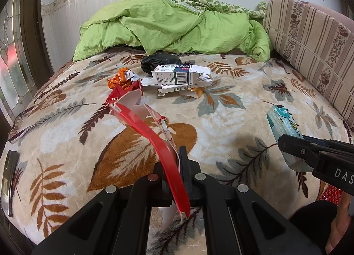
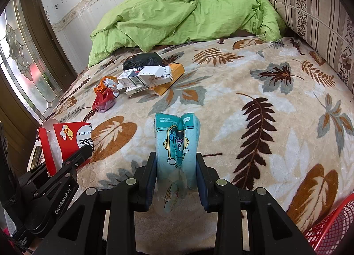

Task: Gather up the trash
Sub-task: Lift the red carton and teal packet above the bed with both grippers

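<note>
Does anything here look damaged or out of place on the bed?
Yes. The red package in the left gripper is torn open, its white edges ragged. Farther back, opened medicine boxes lie stacked askew, beside crumpled wrappers on the blanket.

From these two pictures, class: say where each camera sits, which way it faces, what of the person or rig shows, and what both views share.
Left wrist: sits on the left claw, facing across the bed toward the green duvet; its fingers clamp a red torn package; the right claw and a bit of hand show at right.
Right wrist: sits on the right claw, facing the same way; it clamps a teal packet; the left claw shows at lower left.
Shared: duvet, leaf-print blanket, white carton, black bag, crumpled wrappers, red basket.
</note>
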`<state>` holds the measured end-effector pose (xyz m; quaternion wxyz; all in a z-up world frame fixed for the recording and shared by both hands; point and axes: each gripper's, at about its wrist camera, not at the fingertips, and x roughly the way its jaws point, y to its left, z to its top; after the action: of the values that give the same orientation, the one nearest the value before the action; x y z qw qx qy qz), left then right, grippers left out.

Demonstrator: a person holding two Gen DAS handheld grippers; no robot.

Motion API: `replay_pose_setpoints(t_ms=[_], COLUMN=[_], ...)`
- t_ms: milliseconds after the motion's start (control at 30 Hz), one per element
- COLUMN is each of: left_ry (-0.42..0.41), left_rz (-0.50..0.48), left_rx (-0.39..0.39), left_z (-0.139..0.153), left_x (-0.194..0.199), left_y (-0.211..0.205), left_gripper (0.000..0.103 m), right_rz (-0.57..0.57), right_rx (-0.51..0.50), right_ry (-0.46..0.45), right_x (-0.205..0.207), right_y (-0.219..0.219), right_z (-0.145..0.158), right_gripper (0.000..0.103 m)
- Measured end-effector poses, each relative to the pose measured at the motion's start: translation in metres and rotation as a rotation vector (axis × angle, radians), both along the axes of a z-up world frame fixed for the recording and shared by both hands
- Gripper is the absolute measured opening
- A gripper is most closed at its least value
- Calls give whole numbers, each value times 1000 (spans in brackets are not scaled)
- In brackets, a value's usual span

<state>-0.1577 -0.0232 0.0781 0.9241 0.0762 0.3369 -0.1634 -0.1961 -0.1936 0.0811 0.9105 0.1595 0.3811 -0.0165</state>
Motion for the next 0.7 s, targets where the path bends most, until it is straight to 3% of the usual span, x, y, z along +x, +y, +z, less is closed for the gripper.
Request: replay_pose_setpoints(t_ms=[700], left_ry=[38], left_rz=[-41], left_rx=[-49], left_z=[11], left_x=[-19], left_y=[-7], left_gripper=[4], right_rz=[-15], right_rx=[67], right_ry=[16], right_x=[-16], right_y=[-9], right_z=[5], right_gripper=[35])
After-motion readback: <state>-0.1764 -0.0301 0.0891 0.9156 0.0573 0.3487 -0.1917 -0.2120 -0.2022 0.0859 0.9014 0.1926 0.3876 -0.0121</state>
